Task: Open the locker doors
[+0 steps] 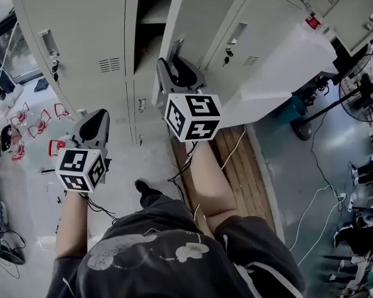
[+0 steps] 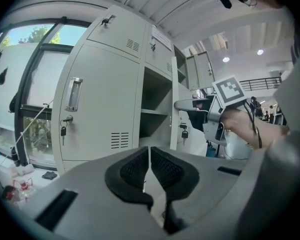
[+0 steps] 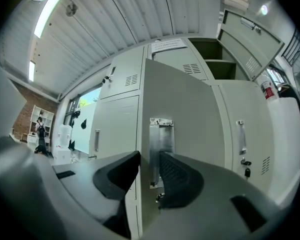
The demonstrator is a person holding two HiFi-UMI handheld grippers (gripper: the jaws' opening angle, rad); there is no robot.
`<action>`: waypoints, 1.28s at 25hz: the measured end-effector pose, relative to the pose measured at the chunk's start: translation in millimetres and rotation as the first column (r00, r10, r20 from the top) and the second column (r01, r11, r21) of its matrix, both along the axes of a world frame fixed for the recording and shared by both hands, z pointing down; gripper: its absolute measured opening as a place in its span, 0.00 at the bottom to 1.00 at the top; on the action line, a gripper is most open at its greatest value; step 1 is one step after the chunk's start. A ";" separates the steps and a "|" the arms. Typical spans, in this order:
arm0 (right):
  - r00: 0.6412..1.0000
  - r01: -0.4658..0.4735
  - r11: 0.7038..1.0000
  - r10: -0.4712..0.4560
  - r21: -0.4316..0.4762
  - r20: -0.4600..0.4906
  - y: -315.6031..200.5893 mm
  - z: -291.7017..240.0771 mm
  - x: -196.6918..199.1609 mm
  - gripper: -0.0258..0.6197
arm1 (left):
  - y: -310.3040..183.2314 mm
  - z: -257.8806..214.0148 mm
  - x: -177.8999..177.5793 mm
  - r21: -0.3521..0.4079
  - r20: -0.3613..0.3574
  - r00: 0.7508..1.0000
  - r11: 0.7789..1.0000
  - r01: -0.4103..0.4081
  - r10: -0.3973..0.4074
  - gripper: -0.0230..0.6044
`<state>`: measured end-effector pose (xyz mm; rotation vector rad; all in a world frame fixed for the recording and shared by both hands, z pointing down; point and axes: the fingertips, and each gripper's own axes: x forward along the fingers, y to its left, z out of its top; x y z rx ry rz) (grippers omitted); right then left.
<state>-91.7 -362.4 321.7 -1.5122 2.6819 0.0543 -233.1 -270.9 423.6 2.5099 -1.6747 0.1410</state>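
A row of grey lockers fills the view ahead. The middle door (image 1: 196, 17) stands swung out, baring a dark shelved compartment (image 1: 152, 17). My right gripper (image 1: 177, 67) is shut on that door's free edge (image 3: 180, 104); its pads clamp it by the metal lock plate (image 3: 161, 139). The left gripper (image 1: 94, 126) hangs lower and to the left, away from the lockers, shut with nothing between its pads (image 2: 149, 156). The left door (image 1: 81, 30) and the right door (image 1: 261, 30) are closed, with keys in their locks.
A wooden pallet (image 1: 236, 160) lies under my right arm. A standing fan (image 1: 360, 79) and floor cables are on the right. Red items (image 1: 40, 126) are scattered on the floor at the left. An upper locker door (image 3: 250, 39) hangs open.
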 end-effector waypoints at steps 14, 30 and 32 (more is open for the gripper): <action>0.981 -0.192 0.981 0.193 0.031 -0.032 41.3 0.4 59.6 0.29 | 48.3 4.9 19.5 -0.007 -0.013 0.998 0.998 -0.065 0.065 0.07; 0.970 -0.237 0.972 0.237 0.006 -0.062 67.9 1.7 118.4 0.17 | 63.5 3.3 65.9 -0.006 -0.011 0.987 0.987 -0.158 0.158 0.07; 0.972 -0.229 0.973 0.229 0.006 -0.060 68.7 1.1 126.5 0.17 | 59.5 -1.1 75.0 -0.002 -0.009 0.987 0.987 -0.163 0.163 0.07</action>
